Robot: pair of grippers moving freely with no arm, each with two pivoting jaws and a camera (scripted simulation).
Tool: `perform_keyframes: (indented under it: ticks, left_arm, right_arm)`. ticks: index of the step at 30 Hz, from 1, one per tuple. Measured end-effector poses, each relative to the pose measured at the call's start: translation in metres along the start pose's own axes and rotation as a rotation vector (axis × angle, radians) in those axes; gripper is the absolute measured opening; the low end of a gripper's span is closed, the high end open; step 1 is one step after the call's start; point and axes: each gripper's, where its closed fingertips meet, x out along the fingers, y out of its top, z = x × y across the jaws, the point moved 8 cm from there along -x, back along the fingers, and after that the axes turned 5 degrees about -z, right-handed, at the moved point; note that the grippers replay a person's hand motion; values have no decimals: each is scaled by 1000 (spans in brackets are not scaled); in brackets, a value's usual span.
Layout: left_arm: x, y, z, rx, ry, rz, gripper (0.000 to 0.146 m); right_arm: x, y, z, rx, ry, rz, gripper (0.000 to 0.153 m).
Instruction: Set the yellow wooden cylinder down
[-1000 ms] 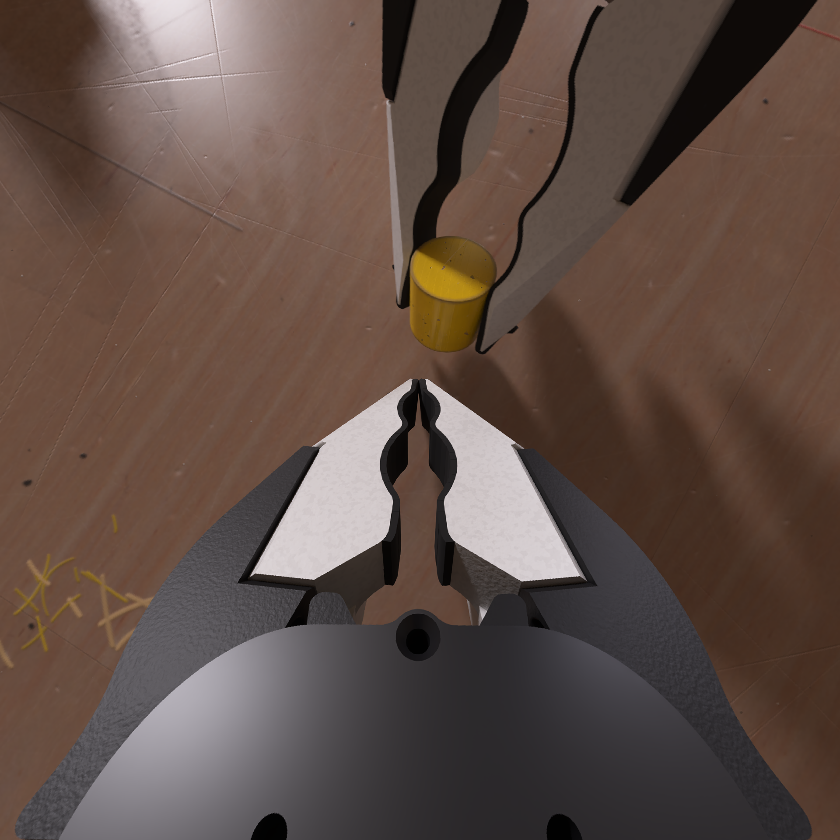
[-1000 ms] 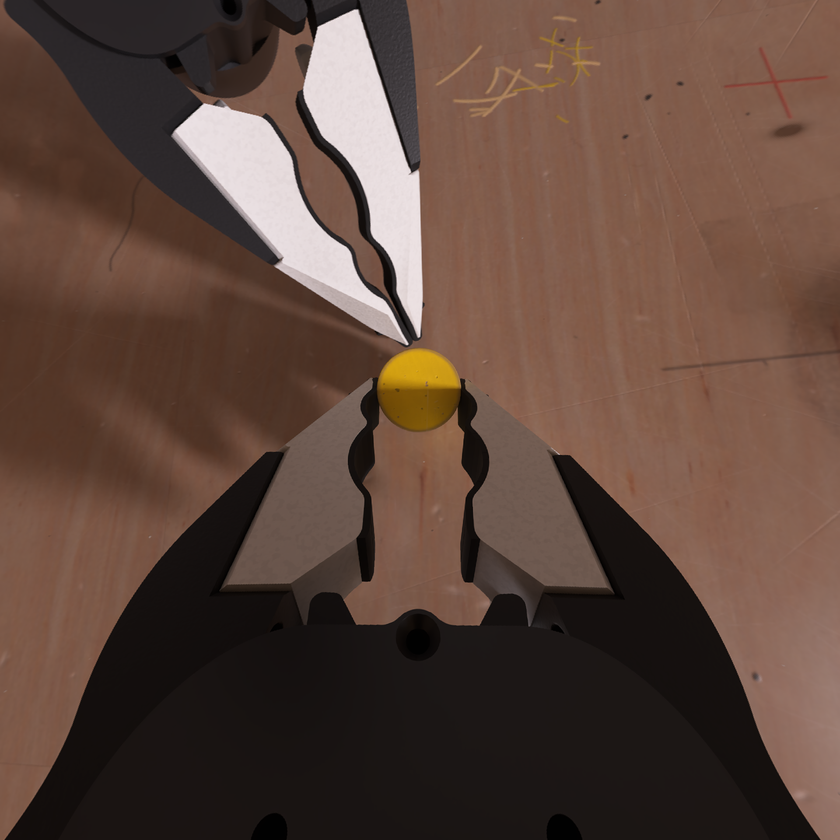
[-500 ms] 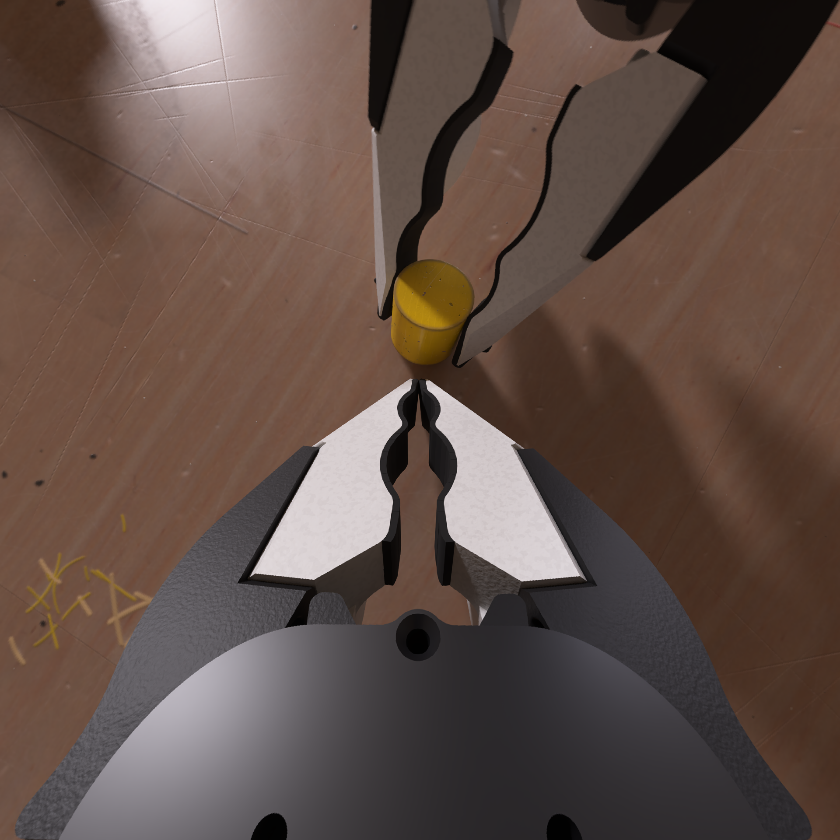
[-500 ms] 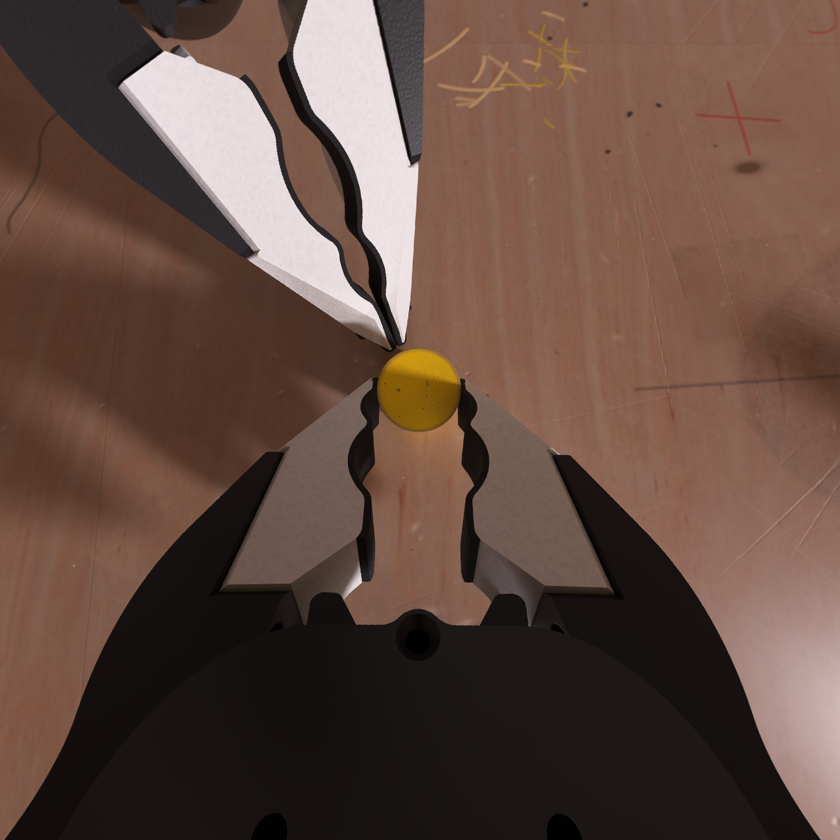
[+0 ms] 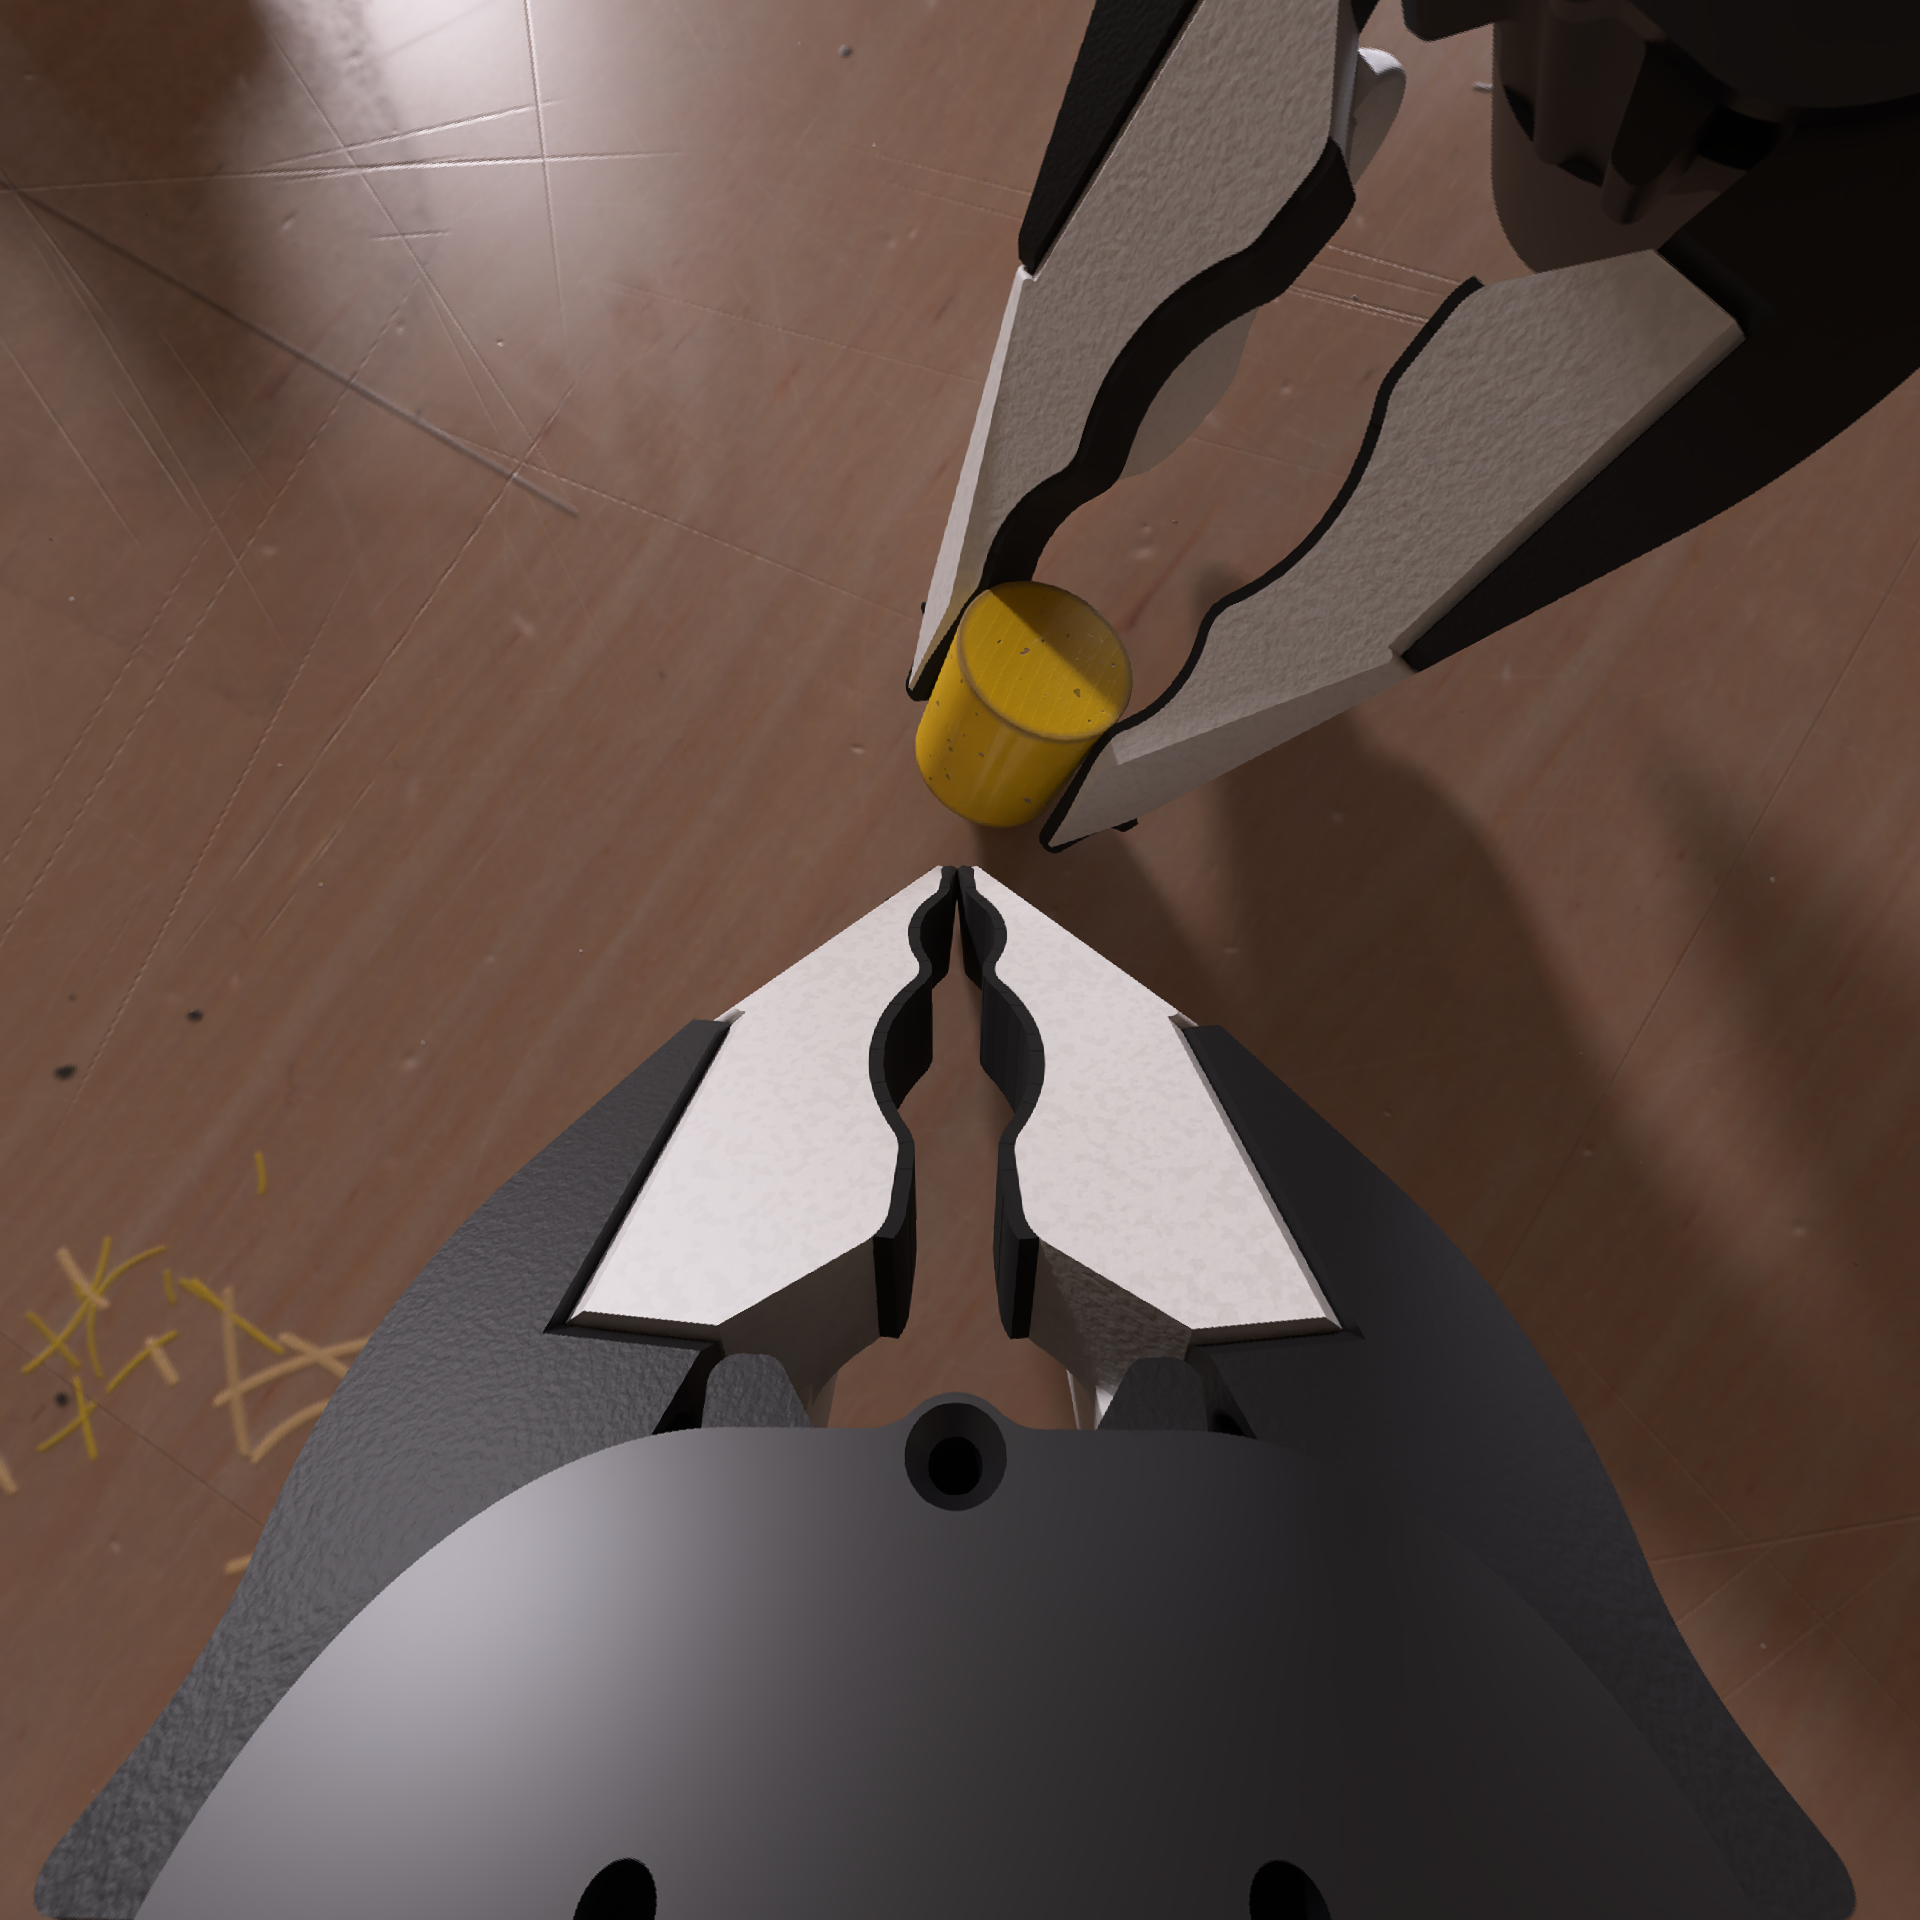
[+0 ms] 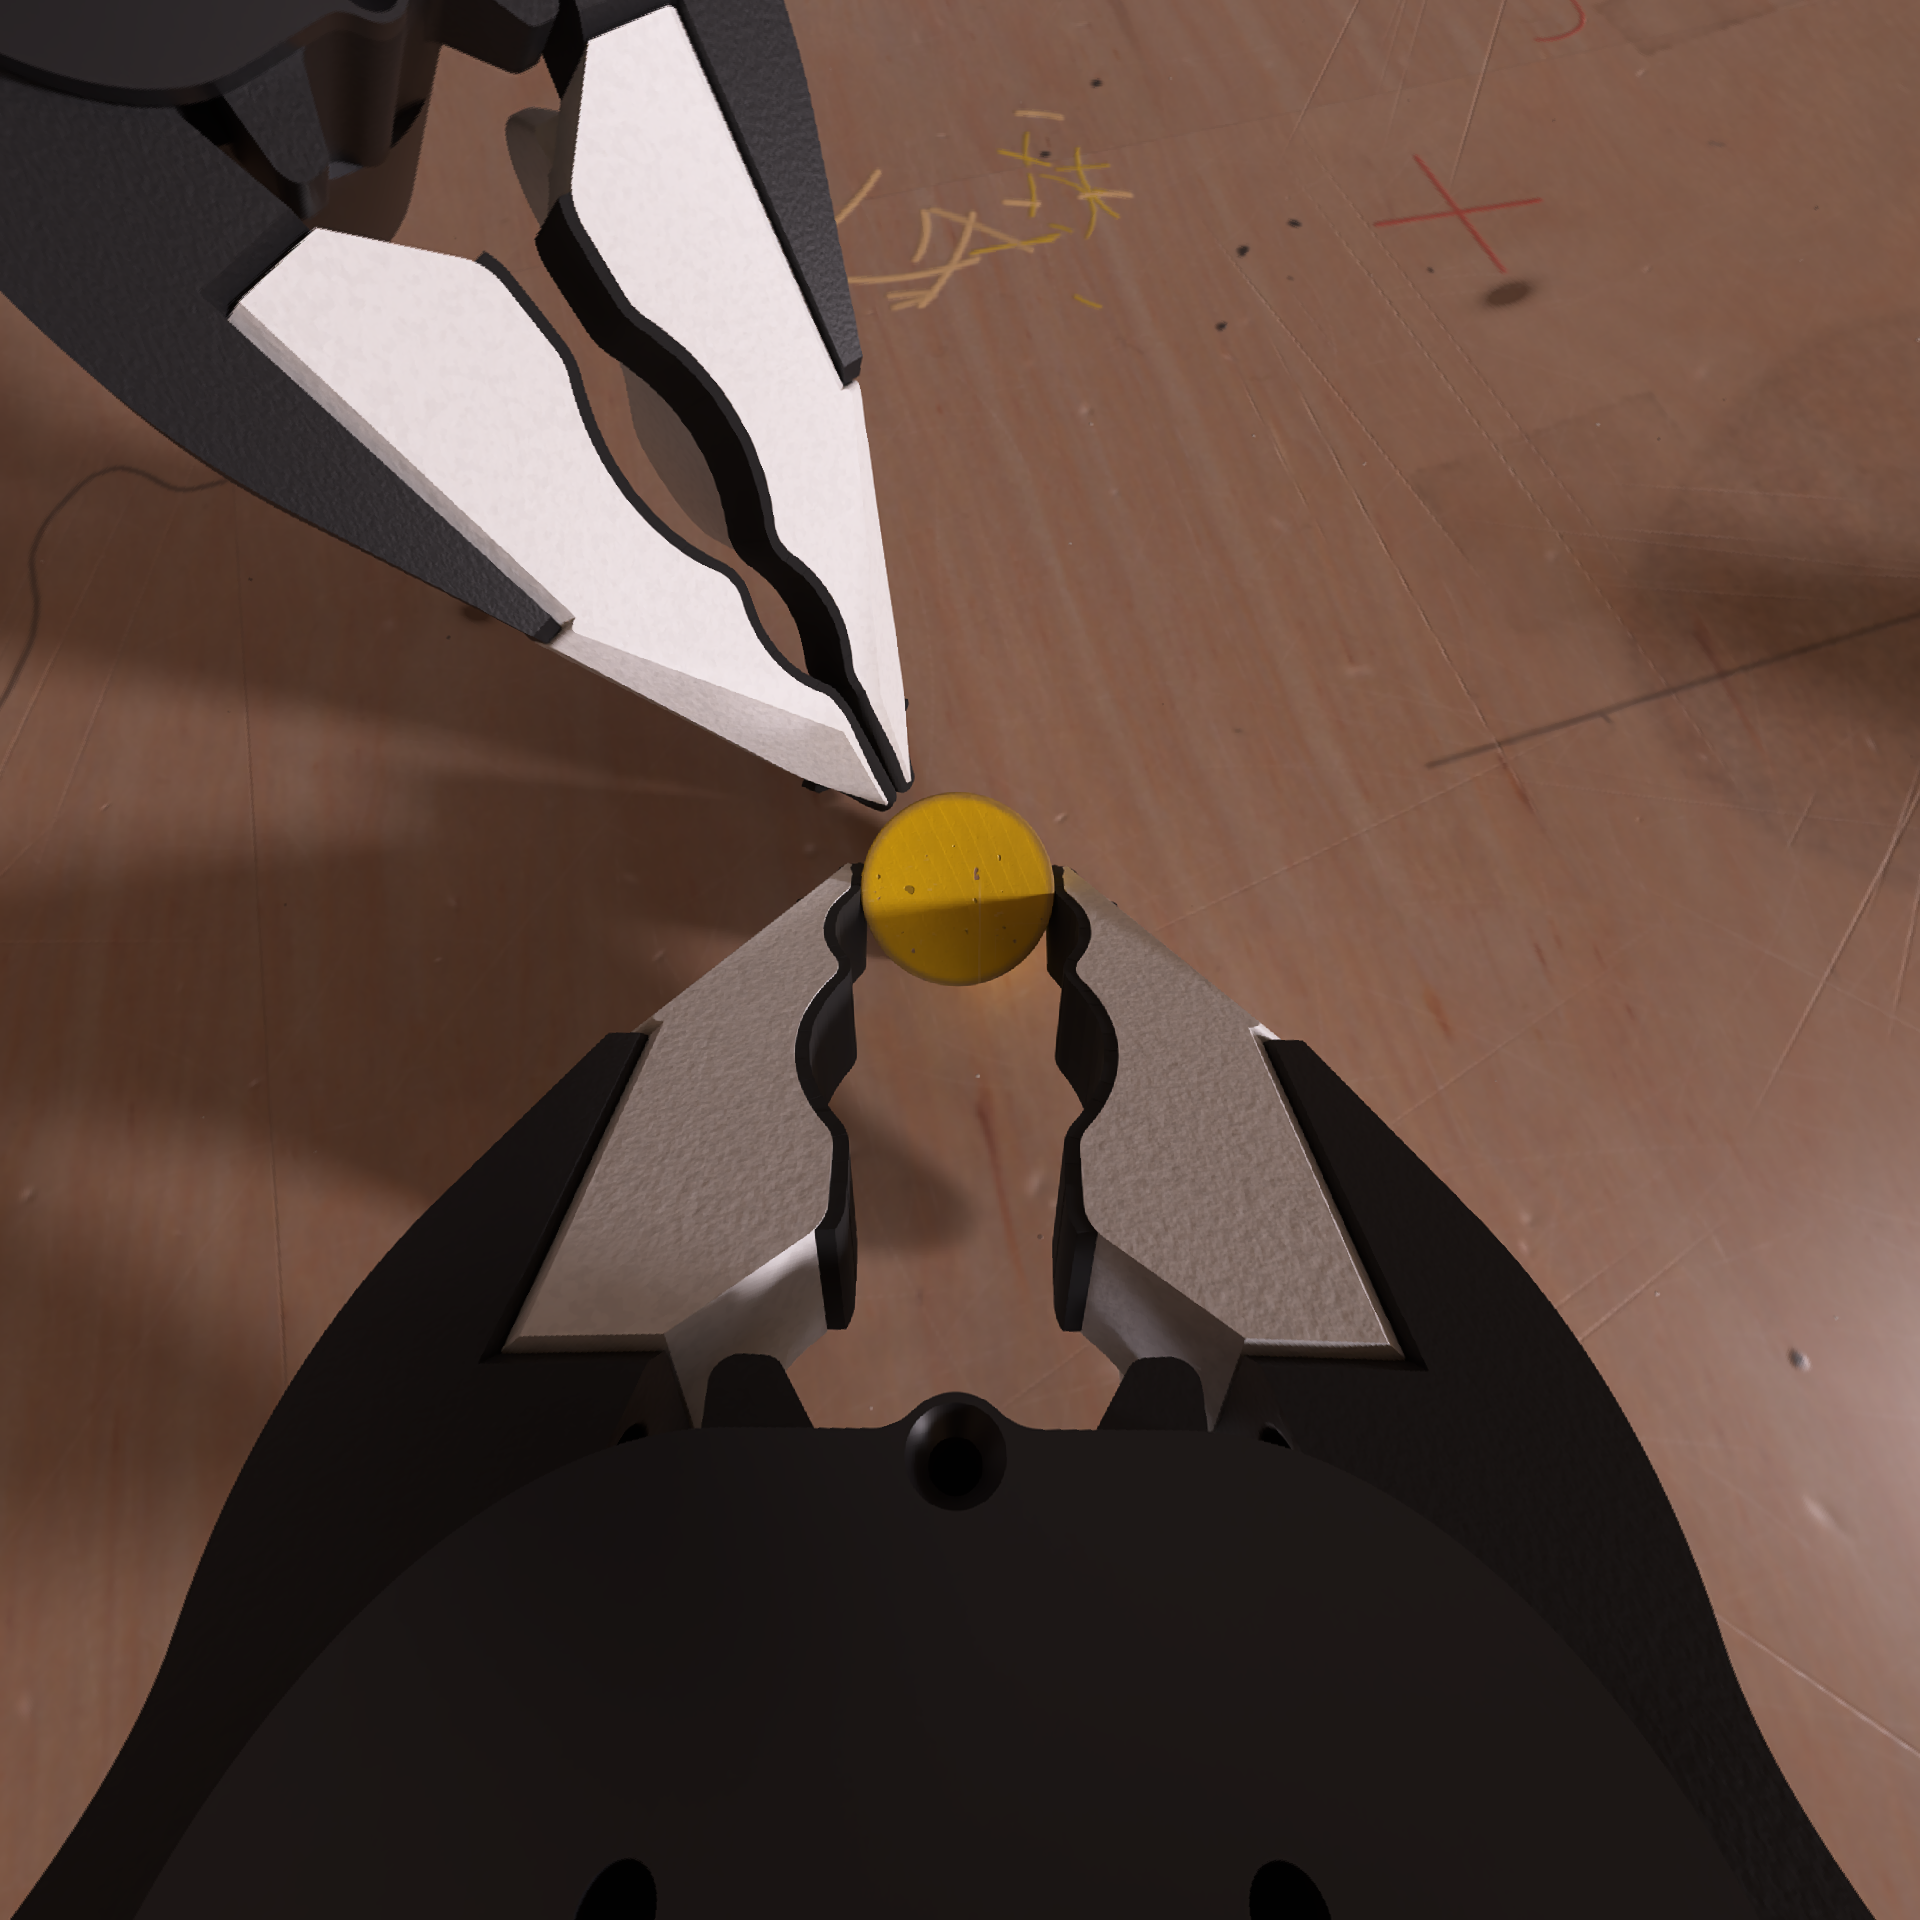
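Note:
A short yellow wooden cylinder (image 6: 958,902) sits clamped between the fingertips of my right gripper (image 6: 958,904), close over the brown wooden table (image 6: 1351,935). In the left wrist view the cylinder (image 5: 1013,707) shows upright, slightly tilted, held by the right gripper (image 5: 1003,758) coming in from the upper right. I cannot tell whether its base touches the table. My left gripper (image 5: 956,873) is shut and empty, its tips just short of the cylinder. It also shows in the right wrist view (image 6: 888,784), coming in from the upper left.
The brown table (image 5: 364,727) is scratched. Yellow scribble marks (image 5: 156,1351) lie at the left; they also show in the right wrist view (image 6: 997,229). A red cross mark (image 6: 1460,213) and a dark spot (image 6: 1509,294) lie at the far right.
The right gripper with the cylinder has come lower and closer to the table, shifting a little rightward in the left wrist view. The left gripper stays shut near the cylinder.

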Motion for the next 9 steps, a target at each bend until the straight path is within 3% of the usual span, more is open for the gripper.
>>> perform_keyframes:
  ticks: [9]
  left_arm:
    - [1, 5, 1, 71, 41, -37, 0]
  right_arm:
    - [-1, -2, -1, 13, 12, 4, 34]
